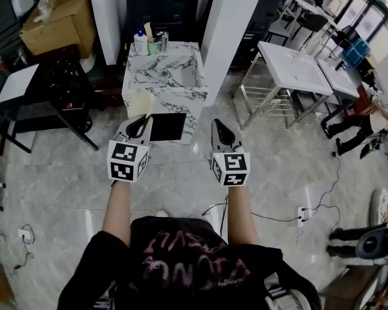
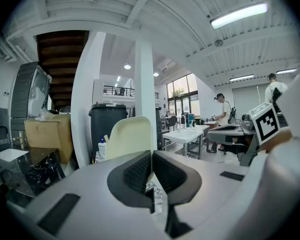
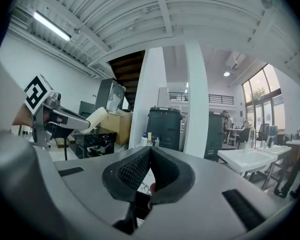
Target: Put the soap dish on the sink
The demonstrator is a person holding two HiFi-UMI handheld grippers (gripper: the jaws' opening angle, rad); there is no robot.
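The person stands on the floor a little way back from the marble-topped sink (image 1: pixel 140 86), both grippers held out in front. The left gripper (image 1: pixel 140 124) has its jaws closed on the soap dish (image 1: pixel 141 103), a pale cream piece that sticks up and forward past the jaw tips. From here it looks gripped only by its lower edge, with most of it standing free. The right gripper (image 1: pixel 220 125) has its jaws pressed together with nothing between them, and it hangs level with the left, just beside it.

The dish is in the air, short of the sink's front edge, so the whole placement is yet to come. That edge grip is what worries me. With so much of the dish overhanging, a quick reach or a knock against the counter rim could make it pivot in the jaws or slip out onto the tiled floor.

The landing spot is tight too. The basin takes up much of the top, leaving flat marble mainly on the left side and at the front. If the dish is let go over the sloping inner wall, I'd expect it to slide down into the bowl.

The bottles (image 1: pixel 142 42) crowd the back left corner, and reaching too deep could topple them. Because the dish is held upright, it also needs tilting flat before release.
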